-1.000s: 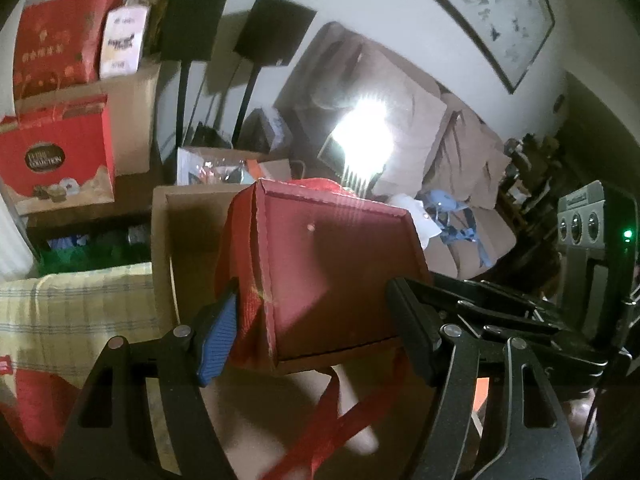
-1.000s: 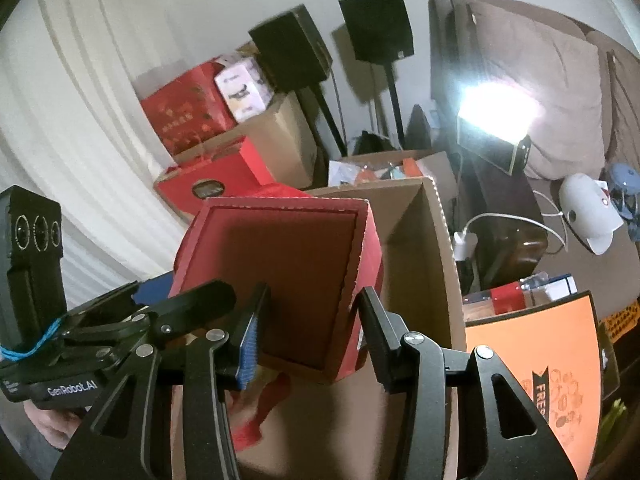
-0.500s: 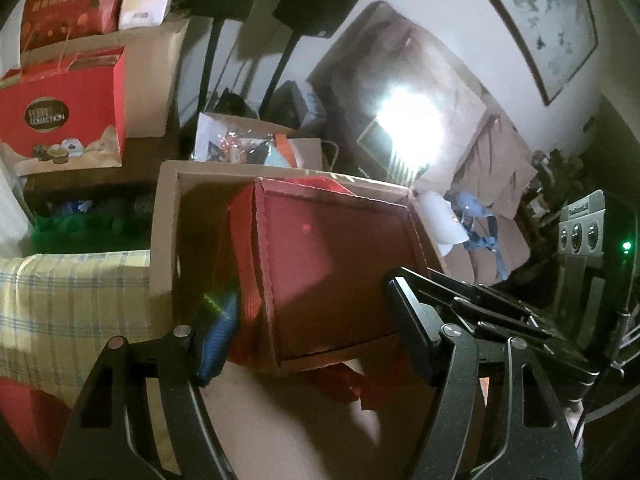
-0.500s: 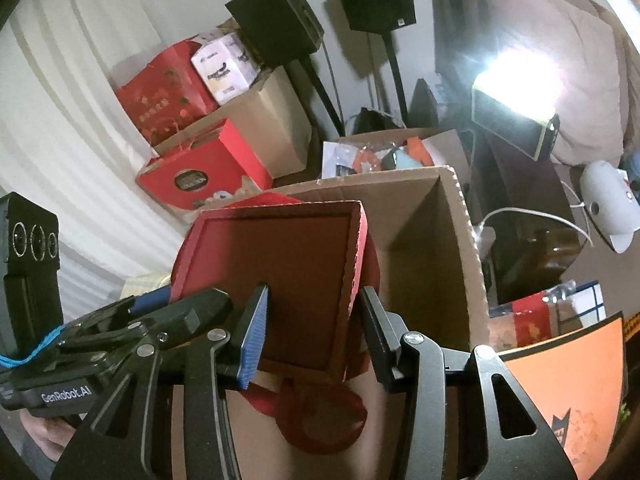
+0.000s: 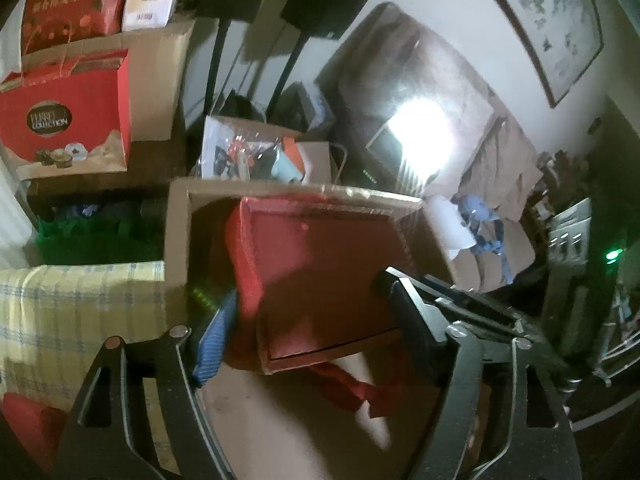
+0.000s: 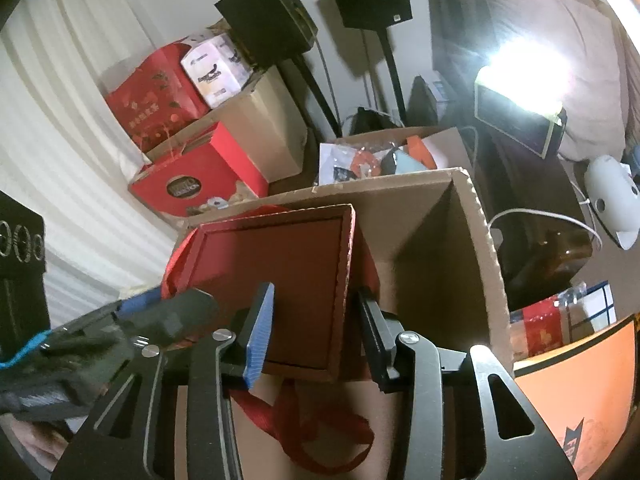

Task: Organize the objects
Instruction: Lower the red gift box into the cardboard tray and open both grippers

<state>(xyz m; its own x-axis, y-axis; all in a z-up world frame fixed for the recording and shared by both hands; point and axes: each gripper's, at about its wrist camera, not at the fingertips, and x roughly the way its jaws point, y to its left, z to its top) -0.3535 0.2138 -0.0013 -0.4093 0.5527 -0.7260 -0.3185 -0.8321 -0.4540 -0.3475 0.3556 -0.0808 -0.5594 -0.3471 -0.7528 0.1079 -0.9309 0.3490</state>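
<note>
The red gift box (image 5: 320, 276) has sunk into the cardboard carton (image 5: 178, 240); the left tool (image 5: 308, 316) is spreading off it, while the right tool (image 6: 312, 332) is closing on its edge.

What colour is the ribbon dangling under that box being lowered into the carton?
Red, like the box itself. The ribbon shows best in the right wrist view.
</note>
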